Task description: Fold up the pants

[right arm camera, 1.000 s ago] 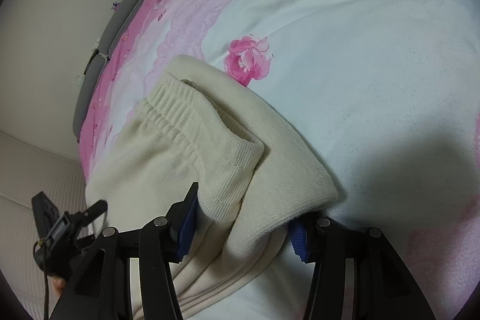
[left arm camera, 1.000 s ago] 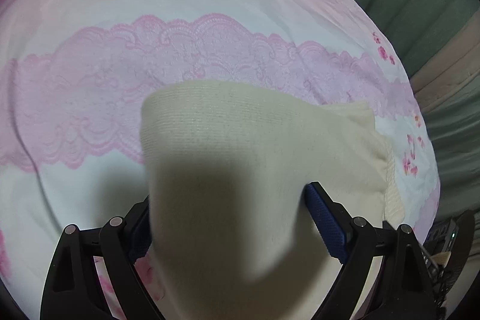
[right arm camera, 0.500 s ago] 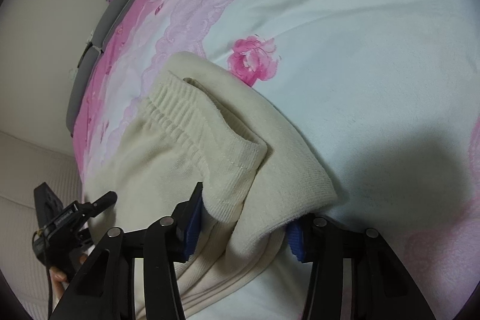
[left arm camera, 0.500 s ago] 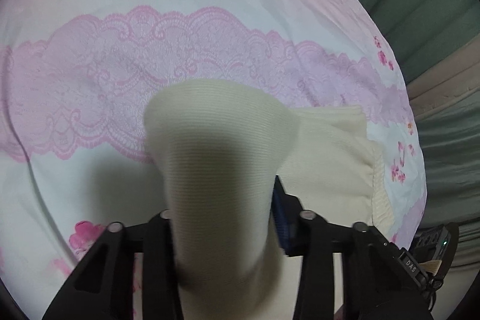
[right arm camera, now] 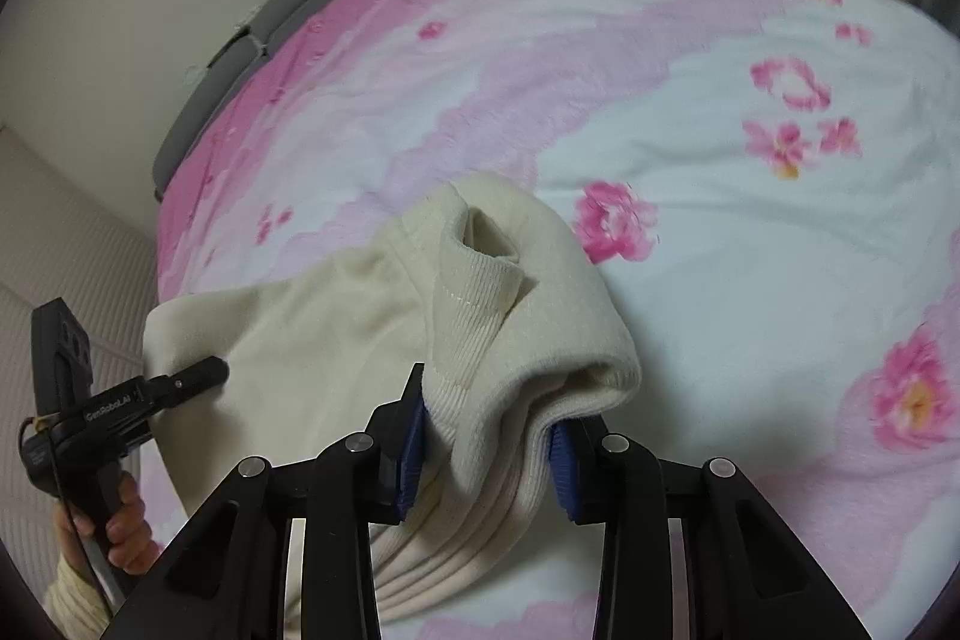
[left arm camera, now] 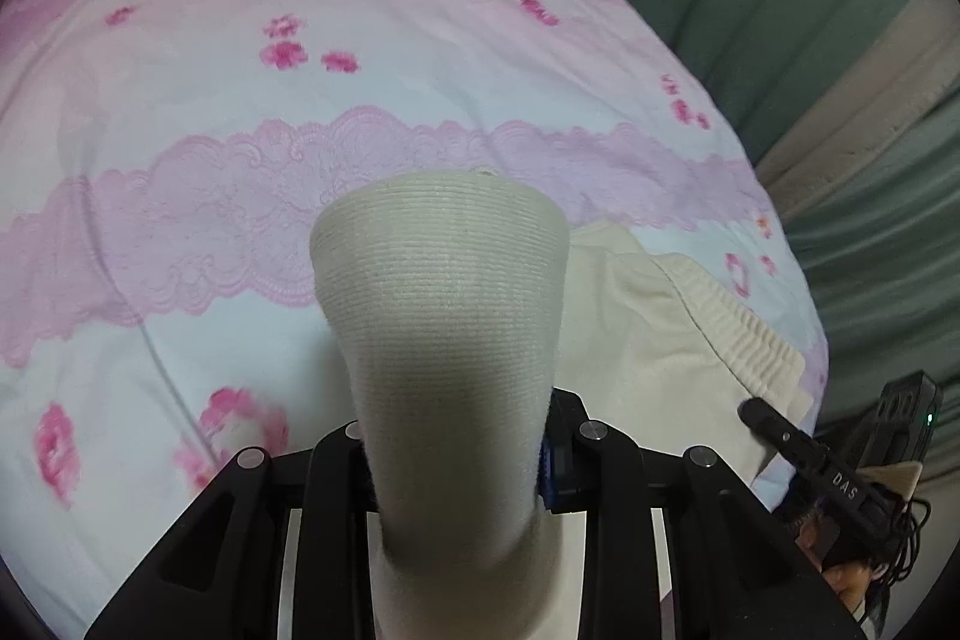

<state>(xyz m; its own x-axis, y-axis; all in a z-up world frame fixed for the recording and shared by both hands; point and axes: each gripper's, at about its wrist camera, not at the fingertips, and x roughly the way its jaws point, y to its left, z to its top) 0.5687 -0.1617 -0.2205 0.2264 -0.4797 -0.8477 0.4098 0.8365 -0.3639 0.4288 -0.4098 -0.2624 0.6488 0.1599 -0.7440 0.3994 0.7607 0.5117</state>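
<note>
Gripping cream pants [left arm camera: 444, 370], left tongs [left arm camera: 456, 466]; right tongs [right arm camera: 486, 430] likewise, floral bedspread [right arm camera: 750, 280] beneath

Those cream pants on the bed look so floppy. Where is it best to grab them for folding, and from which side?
Probably at the bunched edges, coming in low along the bedspread from the near side. The pants are soft and limp, so only gathered layers give a firm pinch. The left gripper is shut on a rolled end, and the right gripper is shut on stacked folds.
</note>
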